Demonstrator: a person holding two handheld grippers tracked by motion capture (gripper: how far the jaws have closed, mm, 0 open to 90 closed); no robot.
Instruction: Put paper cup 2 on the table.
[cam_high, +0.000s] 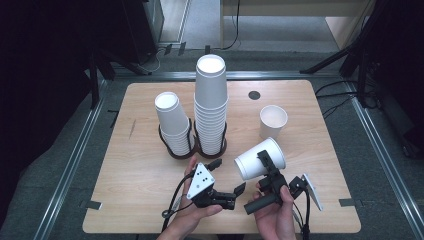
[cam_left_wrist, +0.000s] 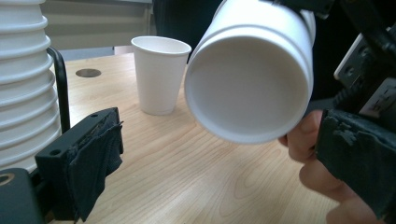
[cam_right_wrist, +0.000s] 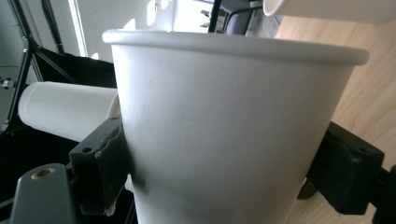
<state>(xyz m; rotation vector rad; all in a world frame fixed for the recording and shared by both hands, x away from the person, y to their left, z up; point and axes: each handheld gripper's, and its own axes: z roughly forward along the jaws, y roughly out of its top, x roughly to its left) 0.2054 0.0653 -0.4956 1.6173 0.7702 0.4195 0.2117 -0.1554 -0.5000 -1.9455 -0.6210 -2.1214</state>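
A white paper cup (cam_high: 260, 159) hangs tilted on its side above the table's front right, with my right gripper (cam_high: 265, 161) shut across its wall. In the right gripper view the cup (cam_right_wrist: 229, 126) sits between both jaws of the right gripper (cam_right_wrist: 224, 168). Just left of it, my left gripper (cam_high: 236, 196) stands open and holds nothing. In the left gripper view, one round end of the cup (cam_left_wrist: 250, 84) faces the spread jaws of the left gripper (cam_left_wrist: 219, 158). A single upright cup (cam_high: 273, 120) (cam_left_wrist: 161, 74) stands behind.
Two stacks of white cups in dark wire holders stand mid-table: a tall stack (cam_high: 211, 102) (cam_left_wrist: 23, 88) and a shorter stack (cam_high: 174, 124). A dark round hole (cam_high: 254, 95) marks the wooden table (cam_high: 135, 175) near its far edge. Bare wood lies at front left.
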